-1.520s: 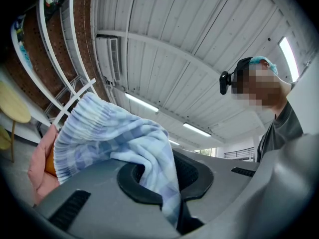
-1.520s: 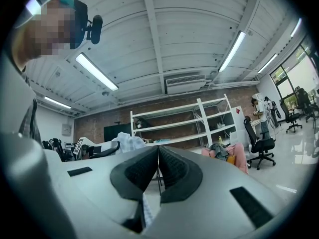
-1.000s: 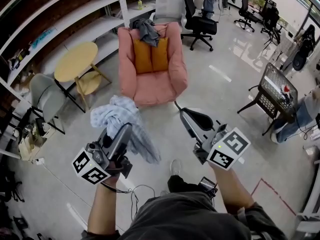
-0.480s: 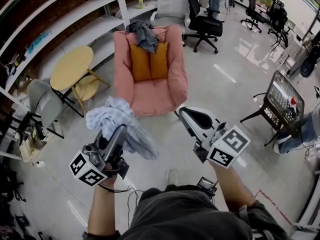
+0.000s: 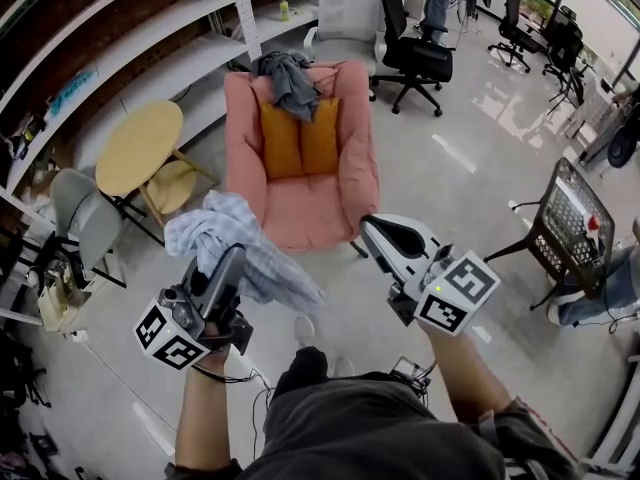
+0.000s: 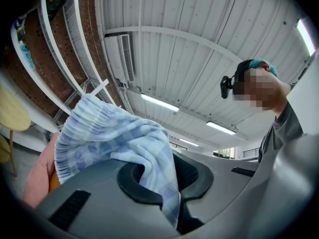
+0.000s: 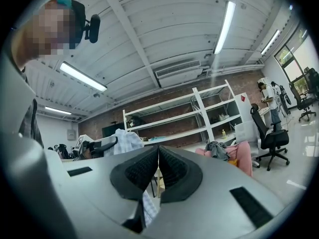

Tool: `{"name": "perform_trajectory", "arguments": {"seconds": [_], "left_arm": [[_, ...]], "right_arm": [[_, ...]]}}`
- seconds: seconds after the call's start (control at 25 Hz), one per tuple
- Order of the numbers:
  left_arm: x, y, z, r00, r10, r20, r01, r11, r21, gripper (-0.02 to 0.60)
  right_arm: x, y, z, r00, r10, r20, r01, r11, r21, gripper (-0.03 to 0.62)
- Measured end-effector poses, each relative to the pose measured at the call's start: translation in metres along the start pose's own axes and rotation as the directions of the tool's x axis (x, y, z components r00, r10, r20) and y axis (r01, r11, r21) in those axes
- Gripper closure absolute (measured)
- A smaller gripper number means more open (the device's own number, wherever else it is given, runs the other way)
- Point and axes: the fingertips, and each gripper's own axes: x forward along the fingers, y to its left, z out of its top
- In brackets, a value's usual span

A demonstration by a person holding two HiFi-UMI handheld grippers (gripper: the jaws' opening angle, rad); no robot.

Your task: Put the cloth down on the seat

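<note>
**Item 1. Left gripper.** Its jaws are pinching the cloth, pressed close with a fold of fabric running down between the pads. It is tilting slightly upward.

**Item 2. Cloth.** Pale blue and white check, soft, and not yet on the seat. It is bunching in a heap above and ahead of the left tips, while a tail is trailing back and down on the side nearer the right gripper. That makes its long axis run roughly along the left gripper's own line.

**Item 3. Right gripper.** Its jaws are resting together with nothing between them. It is pointing level and carrying nothing.

**Item 4. Pink armchair.**
- Its seat is lying ahead of both pairs of tips, between their two lines and lower than the cloth.
- From the left tips it is sitting forward and toward the right gripper.
- The right tips are showing nearer the front corner, but only the left hand is bearing the load.
- By my judgement the coming move is calling for a forward carry and a lowering.
- Two orange cushions are leaning on the back.
- A grey garment is hanging over the top.

**Item 5. Writing.** None is reading. The left marker cube and the right marker cube are showing black-and-white squares only. The bottle labels on the shelving are too small to make out.
</note>
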Motion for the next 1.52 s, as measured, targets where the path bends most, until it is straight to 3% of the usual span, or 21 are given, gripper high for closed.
{"name": "perform_trajectory", "arguments": {"seconds": [0.24, 0.44, 0.72, 0.96, 1.52], "left_arm": [[0.027, 0.06, 0.009, 1.0, -0.024, 0.002, 0.024, 1.0, -0.006, 0.545], [0.069, 0.148, 0.04, 0.999, -0.047, -0.013, 0.046, 0.998, -0.041, 0.545], [0.069, 0.201, 0.029, 0.997, -0.068, -0.027, 0.066, 0.996, -0.061, 0.545], [0.096, 0.274, 0.072, 0.994, -0.101, -0.035, 0.098, 0.993, -0.072, 0.545], [0.177, 0.343, 0.163, 0.985, -0.169, 0.025, 0.169, 0.985, 0.022, 0.545]], "right_arm": [[0.052, -0.037, -0.004, 1.0, -0.014, -0.005, 0.014, 1.0, -0.001, 0.579], [0.138, -0.087, 0.015, 0.999, -0.041, -0.012, 0.041, 0.999, 0.002, 0.579], [0.19, -0.11, -0.009, 0.999, -0.046, -0.008, 0.046, 0.999, 0.012, 0.579], [0.273, -0.14, 0.005, 0.998, -0.055, -0.017, 0.055, 0.998, 0.013, 0.579], [0.323, -0.202, 0.015, 0.995, -0.101, -0.019, 0.101, 0.995, 0.021, 0.579]]}}
